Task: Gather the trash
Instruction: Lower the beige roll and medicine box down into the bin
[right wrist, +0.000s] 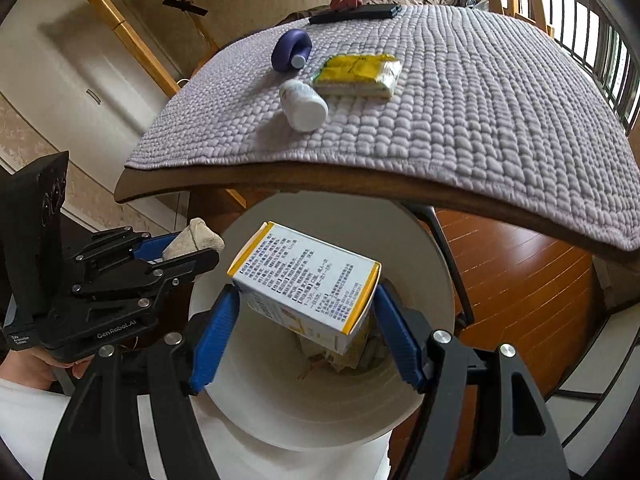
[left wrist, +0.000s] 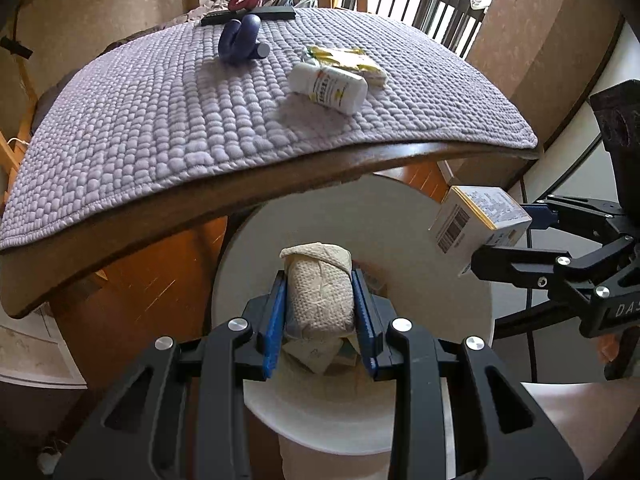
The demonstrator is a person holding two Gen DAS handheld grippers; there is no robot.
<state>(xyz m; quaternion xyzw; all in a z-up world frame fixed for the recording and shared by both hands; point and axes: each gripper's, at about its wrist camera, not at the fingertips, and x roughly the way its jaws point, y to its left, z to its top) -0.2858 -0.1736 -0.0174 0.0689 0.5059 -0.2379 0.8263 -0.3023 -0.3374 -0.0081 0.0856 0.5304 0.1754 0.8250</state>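
Note:
My left gripper [left wrist: 320, 300] is shut on a crumpled beige paper wad [left wrist: 320, 296] and hangs over the mouth of a white round trash bin [left wrist: 460, 300]. The same wad [right wrist: 196, 238] shows at the left in the right wrist view. My right gripper [right wrist: 306, 300] is shut on a white and yellow printed carton [right wrist: 304, 280], also above the bin [right wrist: 424, 248]; from the left wrist view that carton [left wrist: 476, 220] sits at the right. Paper scraps [right wrist: 340, 356] lie in the bin's bottom.
A wooden table edge [left wrist: 240, 196] with a lilac quilted mat [left wrist: 160, 128] overhangs the bin. On the mat lie a white pill bottle [left wrist: 328, 88], a yellow tissue pack [right wrist: 356, 74], a purple curved object [left wrist: 240, 38] and a black flat bar [left wrist: 248, 16]. Orange wood floor [right wrist: 520, 272] lies below.

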